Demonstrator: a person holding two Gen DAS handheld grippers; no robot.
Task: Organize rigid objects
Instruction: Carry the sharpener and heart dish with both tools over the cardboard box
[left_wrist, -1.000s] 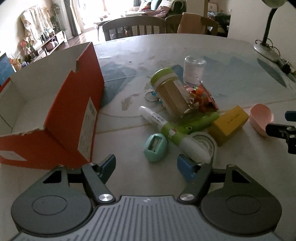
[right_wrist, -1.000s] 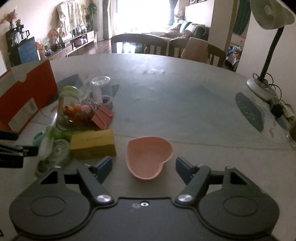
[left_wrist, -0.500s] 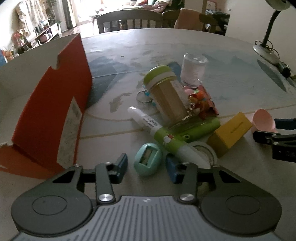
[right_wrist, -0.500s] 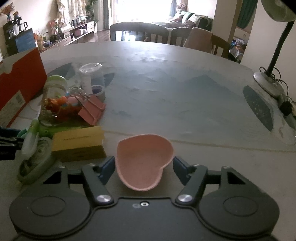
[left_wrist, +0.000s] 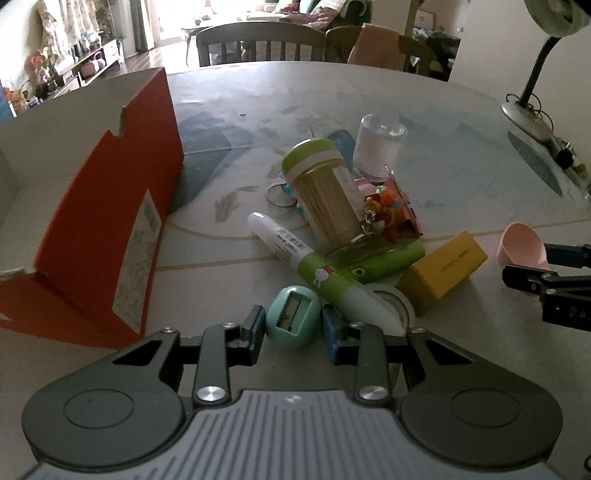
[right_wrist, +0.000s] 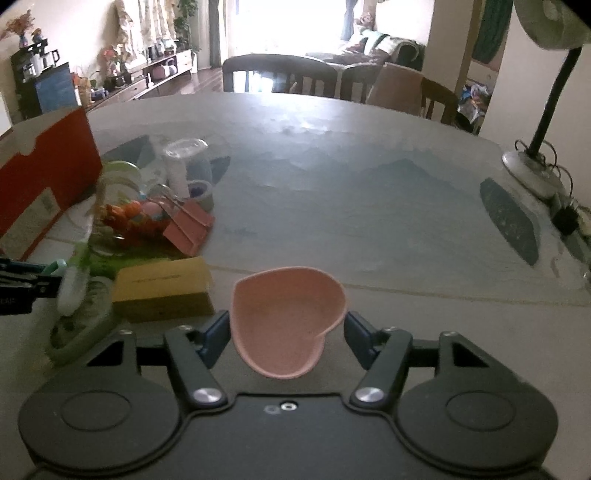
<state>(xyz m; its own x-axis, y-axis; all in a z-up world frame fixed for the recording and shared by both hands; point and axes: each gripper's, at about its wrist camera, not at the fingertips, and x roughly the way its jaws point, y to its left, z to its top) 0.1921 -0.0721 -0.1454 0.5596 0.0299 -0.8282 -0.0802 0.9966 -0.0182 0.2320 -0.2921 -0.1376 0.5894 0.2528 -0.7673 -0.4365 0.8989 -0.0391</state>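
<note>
A teal egg-shaped sharpener (left_wrist: 293, 322) lies on the table between the blue pads of my left gripper (left_wrist: 294, 328); the jaws are narrowed around it with small gaps on both sides. Behind it lies a pile: a green-and-white marker (left_wrist: 314, 271), a toothpick jar (left_wrist: 325, 192), a yellow box (left_wrist: 443, 269) and a clear jar (left_wrist: 376, 151). A pink heart-shaped dish (right_wrist: 288, 317) sits between the open fingers of my right gripper (right_wrist: 286, 334), not gripped. The dish also shows in the left wrist view (left_wrist: 519, 249).
An open orange cardboard box (left_wrist: 103, 206) stands at the left. A pink binder clip (right_wrist: 188, 225), a keychain toy (left_wrist: 382, 210) and a tape roll (left_wrist: 393, 302) lie in the pile. A desk lamp base (right_wrist: 528, 177) and cables sit at the far right. Chairs stand beyond the table.
My left gripper moved forward and narrowed around the teal sharpener. My right gripper moved forward so the pink dish now sits between its fingers.
</note>
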